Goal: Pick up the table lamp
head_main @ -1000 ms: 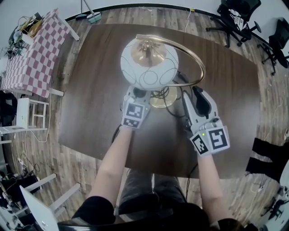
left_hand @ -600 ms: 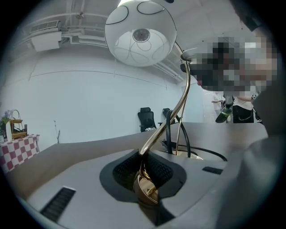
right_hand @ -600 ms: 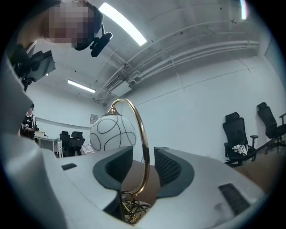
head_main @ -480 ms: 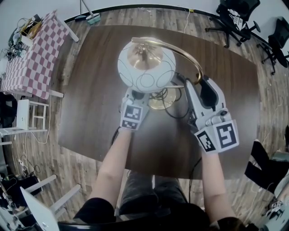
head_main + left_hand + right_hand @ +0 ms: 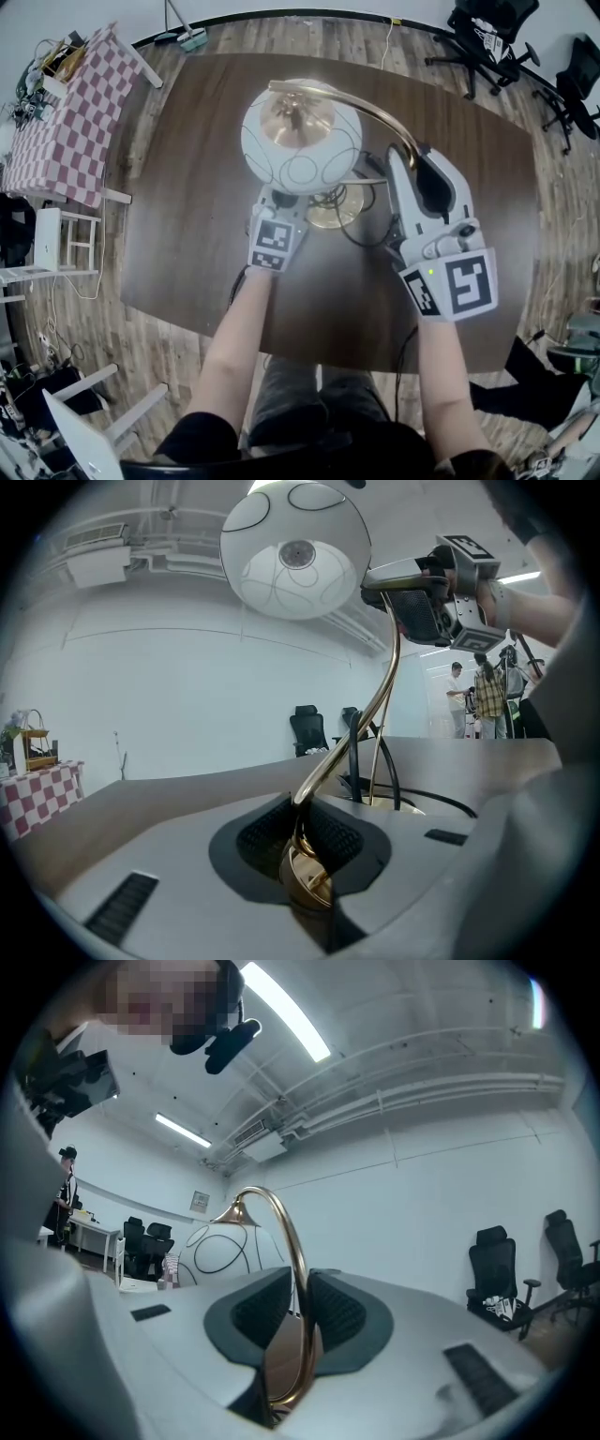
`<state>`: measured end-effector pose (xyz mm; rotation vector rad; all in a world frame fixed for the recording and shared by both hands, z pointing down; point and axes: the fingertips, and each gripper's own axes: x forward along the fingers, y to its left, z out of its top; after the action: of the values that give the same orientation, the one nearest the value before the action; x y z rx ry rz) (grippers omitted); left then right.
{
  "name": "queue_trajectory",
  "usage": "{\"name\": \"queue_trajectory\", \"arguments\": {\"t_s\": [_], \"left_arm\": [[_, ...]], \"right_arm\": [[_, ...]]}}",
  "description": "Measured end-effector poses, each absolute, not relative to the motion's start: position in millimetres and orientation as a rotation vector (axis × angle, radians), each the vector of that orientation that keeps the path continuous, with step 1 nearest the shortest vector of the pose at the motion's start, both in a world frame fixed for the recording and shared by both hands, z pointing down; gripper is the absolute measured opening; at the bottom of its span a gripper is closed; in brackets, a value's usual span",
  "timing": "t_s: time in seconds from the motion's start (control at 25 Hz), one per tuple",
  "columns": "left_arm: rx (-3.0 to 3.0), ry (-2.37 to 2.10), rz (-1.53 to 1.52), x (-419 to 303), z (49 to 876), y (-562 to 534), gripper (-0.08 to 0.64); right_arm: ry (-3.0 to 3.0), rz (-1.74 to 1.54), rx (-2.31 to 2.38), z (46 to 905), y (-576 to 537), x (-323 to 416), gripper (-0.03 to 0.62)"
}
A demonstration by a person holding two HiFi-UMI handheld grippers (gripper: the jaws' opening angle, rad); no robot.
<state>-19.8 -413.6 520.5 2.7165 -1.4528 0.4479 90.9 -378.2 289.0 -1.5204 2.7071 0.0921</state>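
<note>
Right gripper (image 5: 405, 161) has just closed on the lamp (image 5: 298, 141) arm.
Left gripper (image 5: 284, 199) clamps its stem near table (image 5: 187, 206) centre.

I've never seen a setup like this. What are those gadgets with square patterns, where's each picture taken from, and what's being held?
A person holds a two-jaw gripper in each hand; the patterned cubes are part of them. One camera looks down from the person's head; one rides on each gripper, looking along its jaws. On the table stands a table lamp with a white globe. The left gripper clamps its brass stem near the base; on the right gripper the jaws have just been closing and grip the curved arm higher.
</note>
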Motion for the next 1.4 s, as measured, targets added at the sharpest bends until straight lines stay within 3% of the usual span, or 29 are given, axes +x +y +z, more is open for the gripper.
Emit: {"name": "queue_trajectory", "arguments": {"t_s": [0.6,1.4], "left_arm": [[2.733,-1.484,0.493,-13,523,-419,0.014],[2.682,-1.557,0.474,-20,515,-400,0.012]], "right_arm": [[2.717,0.234,-1.555,278,-381,91,0.025],[2.7,0.257,-1.49,270,-362,85,0.023]]}}
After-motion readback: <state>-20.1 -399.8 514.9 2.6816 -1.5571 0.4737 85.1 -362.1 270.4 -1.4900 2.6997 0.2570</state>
